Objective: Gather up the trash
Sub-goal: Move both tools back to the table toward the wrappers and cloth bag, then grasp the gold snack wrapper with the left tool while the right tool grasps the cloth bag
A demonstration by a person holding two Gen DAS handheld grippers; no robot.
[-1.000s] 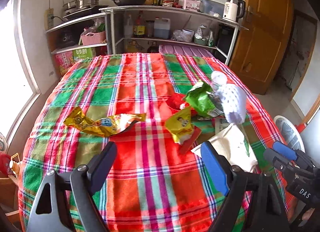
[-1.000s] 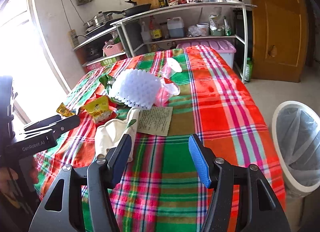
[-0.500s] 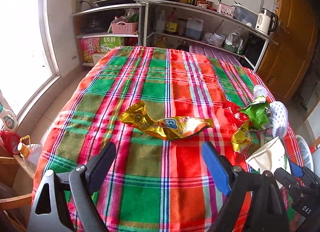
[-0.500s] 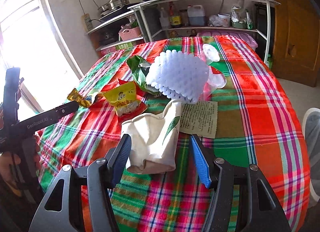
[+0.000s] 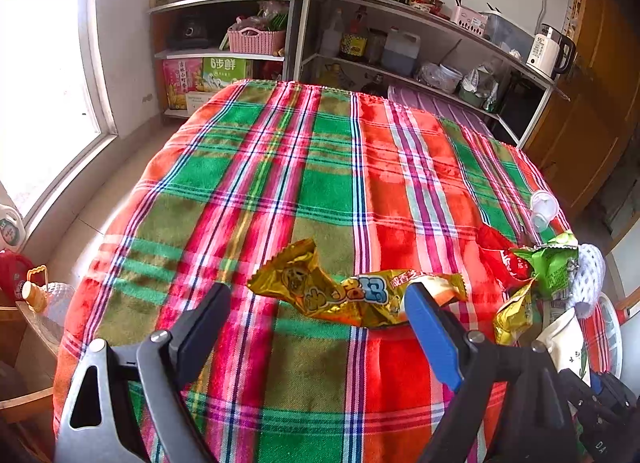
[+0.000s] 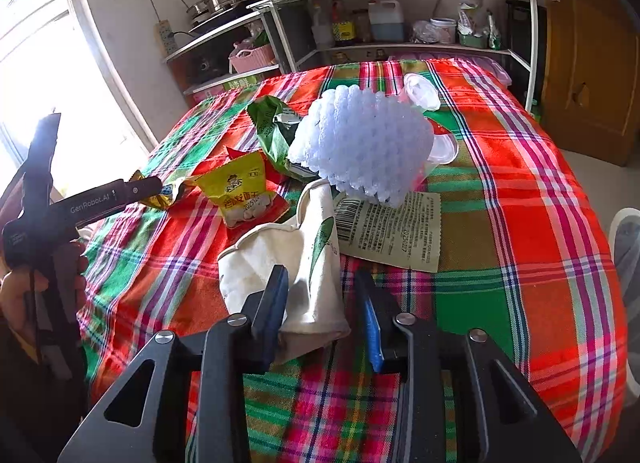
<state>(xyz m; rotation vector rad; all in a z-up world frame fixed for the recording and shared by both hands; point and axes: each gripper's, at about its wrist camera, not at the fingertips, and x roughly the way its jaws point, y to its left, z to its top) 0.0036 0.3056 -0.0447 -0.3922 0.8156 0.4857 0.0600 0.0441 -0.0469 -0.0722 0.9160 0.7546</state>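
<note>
While both grippers work the litter on the plaid cloth, the parts read as follows.

Paper cup (image 6: 296, 263): crushed and cream-coloured with a green leaf print, lying on its side at lower centre of the right wrist view, its closed end between the fingers.
Cup handling: judged very light and soft; it should fold flat under the pads, so a pinch across the flattened body near its closed end looks safest.
Right gripper (image 6: 322, 305): jaws closing on the paper cup; the left pad touches the paper, while the blue pad (image 6: 370, 327) stands just beside it, so no firm pinch yet.
Gold wrapper (image 5: 352, 291): long crinkled foil packet at centre of the left wrist view, lying flat, one end raised.
Wrapper handling: judged weightless, slick and springy; best taken across its narrow middle, where the foil bunches.
Left gripper (image 5: 316, 315): spread wide and empty, framing the gold wrapper without touching it.
Yellow packet (image 6: 240, 191): left of centre in the right wrist view, just beyond the cup.
Green packet (image 6: 270, 127): upper centre, partly under the foam net.
Foam net (image 6: 360, 143): white, puffy, above the cup; light and squashy.
Printed label (image 6: 390, 229): flat paper right of the cup; thin, hard to lift from cloth.
Clear tubs (image 6: 420, 89): behind the net.
Tablecloth (image 6: 520, 199): red and green plaid under everything.
Bin (image 6: 628, 247): lined, at the right edge, mostly cut off.
</note>
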